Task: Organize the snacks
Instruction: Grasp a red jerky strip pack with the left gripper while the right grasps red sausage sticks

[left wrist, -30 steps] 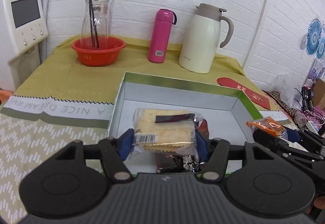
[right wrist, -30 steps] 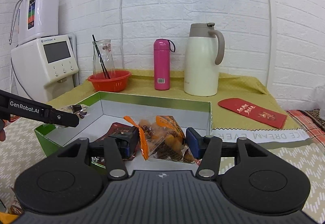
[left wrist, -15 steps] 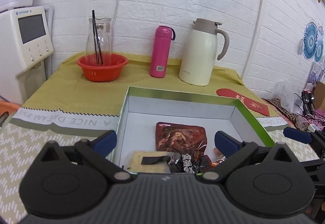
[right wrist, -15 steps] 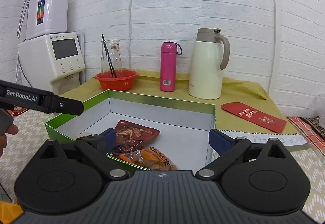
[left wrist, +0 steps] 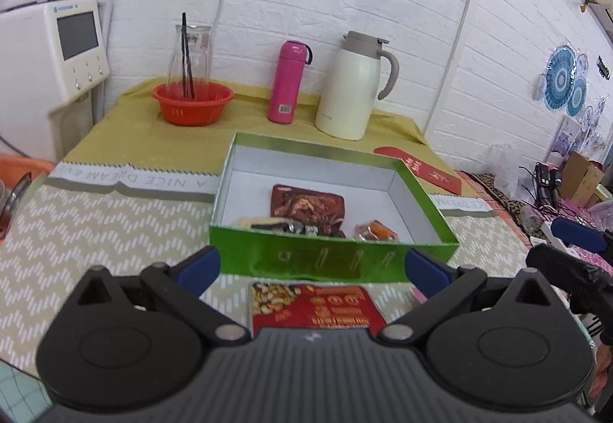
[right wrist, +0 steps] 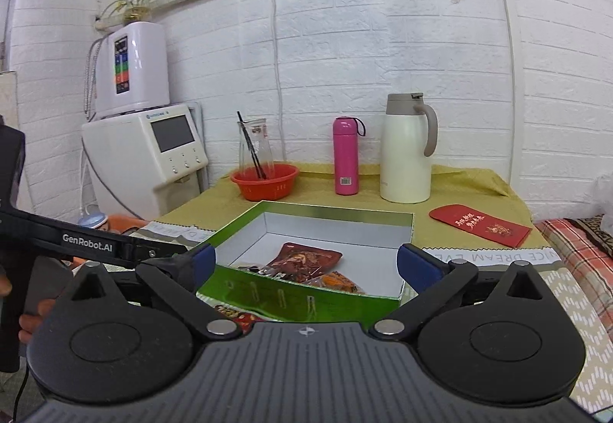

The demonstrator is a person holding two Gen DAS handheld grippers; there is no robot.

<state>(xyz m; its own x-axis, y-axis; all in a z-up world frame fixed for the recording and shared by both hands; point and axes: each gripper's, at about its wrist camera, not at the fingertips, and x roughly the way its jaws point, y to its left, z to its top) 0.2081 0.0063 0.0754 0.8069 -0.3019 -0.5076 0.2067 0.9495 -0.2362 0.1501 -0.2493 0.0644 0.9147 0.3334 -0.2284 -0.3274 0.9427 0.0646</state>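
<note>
Both tools are spread wide with nothing between their fingers. The left tool hangs short of the green box, whose near wall fills the gap between its blue pads. Inside the box, a dark red snack pouch lies flat near the middle; a pale cracker pack sits at about 7 o'clock from it against the near wall, and a small orange snack bag at about 4 o'clock. A red nut packet lies on the counter outside the box, just at its near wall, under the left tool. In the right wrist view the right tool is likewise released, framing the same box from its near corner, with the pouch and orange bag visible inside.
</note>
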